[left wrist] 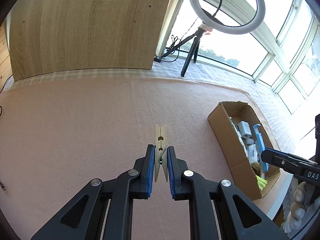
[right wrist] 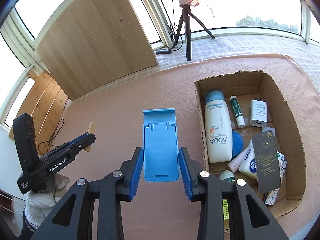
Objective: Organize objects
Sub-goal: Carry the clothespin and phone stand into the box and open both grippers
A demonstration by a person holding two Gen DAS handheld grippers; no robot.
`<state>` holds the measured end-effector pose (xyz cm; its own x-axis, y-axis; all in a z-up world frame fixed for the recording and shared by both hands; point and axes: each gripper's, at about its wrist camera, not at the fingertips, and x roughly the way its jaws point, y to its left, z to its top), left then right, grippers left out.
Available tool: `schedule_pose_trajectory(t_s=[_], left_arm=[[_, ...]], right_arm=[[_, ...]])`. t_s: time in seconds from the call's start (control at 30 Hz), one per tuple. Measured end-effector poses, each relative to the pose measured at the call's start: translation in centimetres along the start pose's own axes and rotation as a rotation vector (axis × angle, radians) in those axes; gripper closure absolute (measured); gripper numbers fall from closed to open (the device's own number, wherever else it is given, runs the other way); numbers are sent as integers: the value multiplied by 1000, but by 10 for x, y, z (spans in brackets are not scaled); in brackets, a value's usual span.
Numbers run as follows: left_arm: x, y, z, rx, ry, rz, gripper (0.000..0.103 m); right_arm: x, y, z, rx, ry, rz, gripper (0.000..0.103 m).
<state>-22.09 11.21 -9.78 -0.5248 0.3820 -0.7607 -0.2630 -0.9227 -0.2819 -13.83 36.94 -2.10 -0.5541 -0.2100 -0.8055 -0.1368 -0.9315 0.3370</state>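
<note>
A wooden peg (left wrist: 160,152) is pinched between the blue pads of the left gripper (left wrist: 161,150), its tip pointing away over the pink cloth (left wrist: 80,124) on the counter. A blue phone stand (right wrist: 160,146) is clamped flat between the pads of the right gripper (right wrist: 161,154), just left of the cardboard box (right wrist: 268,80).

In the right wrist view the writing is read most easily. "GenRobot.AI" is printed on the side of the left gripper, with a small label near its base, too small to be made out. In the box, a white bottle (right wrist: 218,132) with a blue cap is marked "AQUA" and "SPF 50". A tissue pack (right wrist: 250,162) carries "Vinda". A white charger (right wrist: 258,113) bears small print, a green-and-white tube (right wrist: 236,110) lies beside the bottle, and a dark card (right wrist: 267,160) leans over the other contents. A gloved hand (right wrist: 40,204) is seen under the left gripper.

In the left wrist view the box is seen edge-on, so only the charger, the "Vinda" pack and the stand's edge are visible there. The letters "DAS" are shown on the right gripper. The full ring light (left wrist: 227,6) on its tripod is seen against the window, beside a wooden board (left wrist: 90,26).
</note>
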Motion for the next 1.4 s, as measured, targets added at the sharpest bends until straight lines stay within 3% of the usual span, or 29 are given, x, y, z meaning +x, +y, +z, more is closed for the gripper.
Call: schedule_pose_trajectory(t_s=[0.27,0.57,0.83,1.1,1.17,1.23,1.3,1.4], left_arm=[[27,-87,23,115,2,-88,90],[88,-170,45,180,49,-166,90],[134,-221,61,232,92,-171,90],[164,-255,64,309,145,-122,90],[169,-260,63,323,173,-134,83],[172,-262,63,325,179,-107,35],[171,-263,63,329,167,-96,29],[171,-263,62,332,173,-87,29]], right_arm=[[-40,-55,-17,60,-38,-76,70],[-50,-107,-30,106,-26,-113,70],[-51,-127,-34,116,-20,-109,70],[-48,-128,-33,66,-11,-138,70],[-49,-125,-33,43,-15,-129,70],[-51,-122,-32,29,-21,-137,65],[-54,-120,-33,22,-39,-139,46],[-56,-118,-33,18,-50,-150,42]])
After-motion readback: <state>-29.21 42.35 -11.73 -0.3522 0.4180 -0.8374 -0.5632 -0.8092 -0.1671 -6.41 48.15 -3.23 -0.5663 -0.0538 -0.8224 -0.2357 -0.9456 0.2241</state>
